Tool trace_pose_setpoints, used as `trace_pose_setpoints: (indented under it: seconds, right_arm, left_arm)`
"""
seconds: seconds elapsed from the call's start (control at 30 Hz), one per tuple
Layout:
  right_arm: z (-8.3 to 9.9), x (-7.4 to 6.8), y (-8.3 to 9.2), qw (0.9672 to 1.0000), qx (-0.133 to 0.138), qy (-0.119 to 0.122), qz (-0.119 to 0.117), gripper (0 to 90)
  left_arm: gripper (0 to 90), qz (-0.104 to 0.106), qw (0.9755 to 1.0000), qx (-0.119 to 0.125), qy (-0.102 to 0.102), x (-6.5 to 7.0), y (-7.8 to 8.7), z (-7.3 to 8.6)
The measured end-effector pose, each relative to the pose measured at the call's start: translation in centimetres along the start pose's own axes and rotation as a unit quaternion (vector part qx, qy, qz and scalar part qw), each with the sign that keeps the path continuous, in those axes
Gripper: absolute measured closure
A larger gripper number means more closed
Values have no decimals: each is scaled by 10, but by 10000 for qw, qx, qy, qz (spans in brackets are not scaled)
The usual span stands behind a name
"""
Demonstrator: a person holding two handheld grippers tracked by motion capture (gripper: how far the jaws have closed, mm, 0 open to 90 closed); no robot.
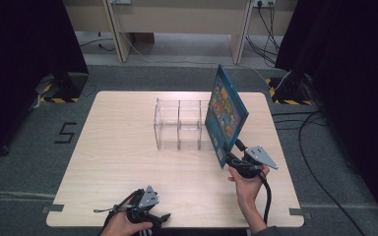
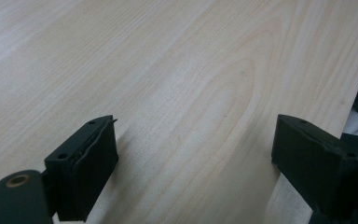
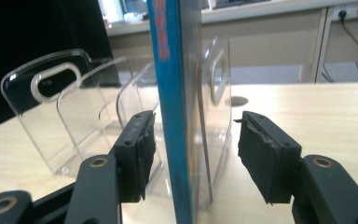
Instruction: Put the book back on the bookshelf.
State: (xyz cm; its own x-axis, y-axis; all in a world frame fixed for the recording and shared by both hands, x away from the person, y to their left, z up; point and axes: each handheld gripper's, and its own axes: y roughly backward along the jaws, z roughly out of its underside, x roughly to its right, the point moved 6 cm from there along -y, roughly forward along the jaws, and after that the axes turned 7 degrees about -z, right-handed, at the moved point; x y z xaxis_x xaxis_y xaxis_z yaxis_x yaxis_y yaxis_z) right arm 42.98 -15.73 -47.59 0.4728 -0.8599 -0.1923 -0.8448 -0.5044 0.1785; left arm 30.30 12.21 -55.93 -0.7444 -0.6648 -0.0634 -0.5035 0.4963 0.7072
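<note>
**Blue book stands on edge at the clear rack, right fingers spread around it**

Here, in the high view, a pale wooden desk (image 1: pixel 128 162) fills the middle of the frame. Near its upper centre sits a clear plastic rack (image 1: pixel 179 125) with several upright dividers. At the rack's right end a blue book (image 1: pixel 225 115) with a colourful cover stands on edge, tilted, its lower corner close to the right gripper (image 1: pixel 237 158) held by the right hand (image 1: pixel 248 184) at lower right of centre.

In the right gripper view, the book (image 3: pixel 175 112) rises through the middle of the frame, spine toward the camera, with the right gripper (image 3: pixel 193 156) around it. Its fingers (image 3: pixel 137 154) are spread: a gap shows on each side of the book, wider on the right, so neither pad presses it. The rack (image 3: pixel 65 107) lies behind and to the left, its rounded dividers with oval cut-outs lined up one after another.

At the bottom edge of the high view, left of centre, the left hand (image 1: pixel 123 225) holds the left gripper (image 1: pixel 160 217) low over the desk's near edge. In the left gripper view its fingers (image 2: pixel 86 163) are spread wide over bare wood (image 2: pixel 182 84), holding nothing.
</note>
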Motion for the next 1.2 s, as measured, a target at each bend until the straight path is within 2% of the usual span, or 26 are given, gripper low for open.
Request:
trace_pose_setpoints:
  seconds: [0.13,0.37,0.47,0.53,0.7,0.83,0.93,1.17,1.2]
  right_arm:
    - [7,1,7,9998,-146,-83,-56,461]
    - [13,5,17,9992,-346,-113,-192,526]
    - [15,6,18,9986,-441,-50,-287,559]
    - [15,4,19,9980,-467,-75,-410,591]
    - [20,6,16,9967,-625,-64,-512,657]
    - [21,-1,14,9957,-654,-46,-661,689]
    - [24,-1,12,9959,-716,-15,-557,695]
    - [24,-1,9,9957,-698,-62,-613,717]
    - [24,-1,9,9957,-693,-132,-608,722]
  left_arm:
    - [131,6,10000,-11,-7,0,0,0]
    - [131,4,10000,-16,-5,0,0,0]
    - [131,4,10000,-20,-7,0,0,0]
    - [131,9,10000,-28,-13,0,0,0]
    - [131,0,10000,-30,-13,0,0,0]
    - [131,12,10000,-27,-15,0,0,0]
    - [130,12,10000,-27,-20,1,0,0]
    - [131,15,10000,-18,-23,1,0,-1]
    - [130,14,10000,-15,-23,1,0,-1]
